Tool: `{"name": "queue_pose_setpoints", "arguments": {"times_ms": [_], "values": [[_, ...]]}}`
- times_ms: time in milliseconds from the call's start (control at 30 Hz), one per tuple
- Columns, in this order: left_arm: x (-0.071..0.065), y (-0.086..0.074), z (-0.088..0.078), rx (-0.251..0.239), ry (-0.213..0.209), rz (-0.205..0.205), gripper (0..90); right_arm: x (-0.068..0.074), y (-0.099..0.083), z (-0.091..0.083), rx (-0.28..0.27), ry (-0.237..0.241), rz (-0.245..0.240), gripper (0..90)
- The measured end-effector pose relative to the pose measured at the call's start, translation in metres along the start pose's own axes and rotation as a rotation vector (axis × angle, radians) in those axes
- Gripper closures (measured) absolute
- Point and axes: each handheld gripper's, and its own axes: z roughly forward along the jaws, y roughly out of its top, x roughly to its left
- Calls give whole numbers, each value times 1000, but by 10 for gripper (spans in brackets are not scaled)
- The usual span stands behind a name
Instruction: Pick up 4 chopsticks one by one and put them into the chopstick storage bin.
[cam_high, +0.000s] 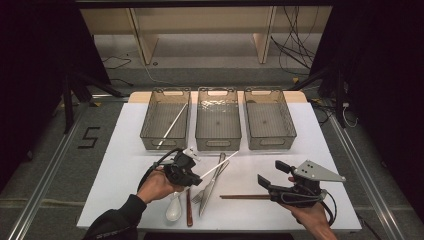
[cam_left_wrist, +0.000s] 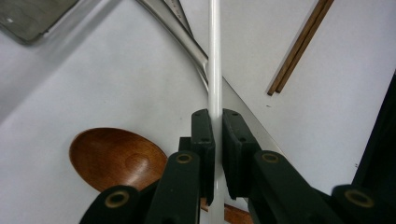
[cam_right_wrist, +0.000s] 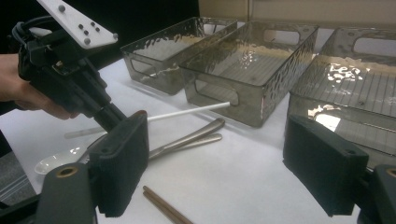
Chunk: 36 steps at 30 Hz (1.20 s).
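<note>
Clamping the white chopstick (cam_left_wrist: 215, 70) near its low end, your left gripper (cam_high: 192, 165) has both jaws pressed tight on it, and the long free end sticks out toward the middle bin (cam_high: 218, 120). Landmark is that middle bin: the stick hangs just in front of its near wall, tip almost at the handle cutout in the right gripper view. A second white stick (cam_high: 172, 124) lies in the bin left of it, so that is likely your target. Risk: the grip sits far from the middle, so the stick can pivot in the pads or slip out. Swinging left, the tip may catch the bin's wall. Below the stick, in front of the bin, lie metal cutlery (cam_high: 212, 182) and a wooden spoon (cam_left_wrist: 116, 156); dipping could knock them. Your right gripper (cam_high: 277, 176) hangs with jaws wide apart, holding nothing, near the brown chopsticks (cam_high: 245, 196).
</note>
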Motion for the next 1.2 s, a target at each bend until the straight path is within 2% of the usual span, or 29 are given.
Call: {"name": "queue_pose_setpoints", "arguments": {"times_ms": [200,400,767,1200], "values": [[5,2,-11,-79,46,-24,836,0,0,0,1,-1,2,235],[14,-1,-19,-125,68,-47,836,0,0,0,2,-1,-1,235],[25,-5,-28,-169,94,-76,836,0,0,0,1,-1,-3,235],[41,-11,-42,-235,130,-136,836,0,0,0,2,-2,-2,235]]}}
